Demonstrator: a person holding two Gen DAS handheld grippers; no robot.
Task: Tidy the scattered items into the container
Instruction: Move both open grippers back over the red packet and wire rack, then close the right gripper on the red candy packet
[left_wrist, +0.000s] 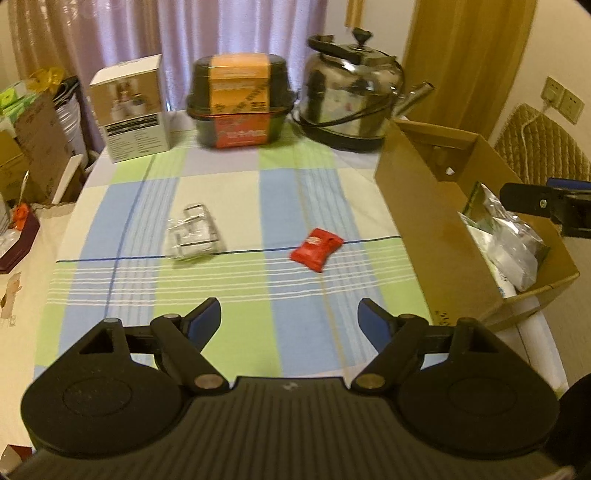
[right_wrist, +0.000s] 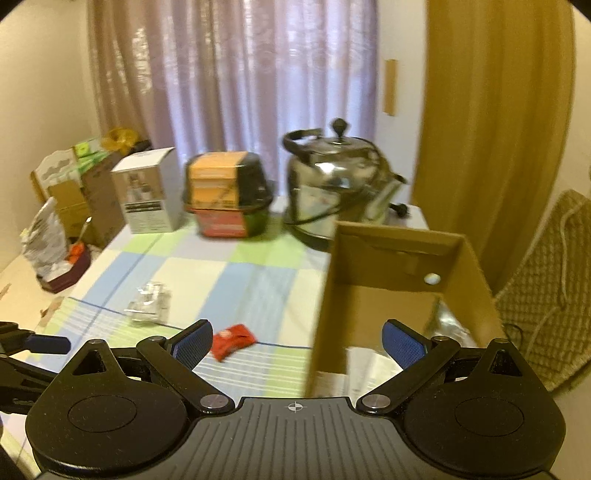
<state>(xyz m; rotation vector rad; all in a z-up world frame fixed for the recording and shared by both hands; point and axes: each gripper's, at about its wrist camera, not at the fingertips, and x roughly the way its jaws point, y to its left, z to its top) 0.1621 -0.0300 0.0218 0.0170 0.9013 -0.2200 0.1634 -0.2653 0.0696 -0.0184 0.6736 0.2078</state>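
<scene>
- Left tool (left_wrist: 290, 314): spread, empty, above the desk (left_wrist: 236, 192), facing the red packet (left_wrist: 317, 248) and clear packet (left_wrist: 192, 233), both unboxed.
- Right tool (right_wrist: 297, 341): spread, empty, straddling the near wall of the cardboard box (right_wrist: 402, 258); likely just released.
- Silver pouches (left_wrist: 506, 236): inside the box.

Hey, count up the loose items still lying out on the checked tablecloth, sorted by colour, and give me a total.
Red packets: 1, the red packet.
Clear plastic packets: 1, the clear packet.
Total still on the tablecloth: 2.
Silver pouches and papers already sit in the cardboard box; their number cannot be told.
</scene>
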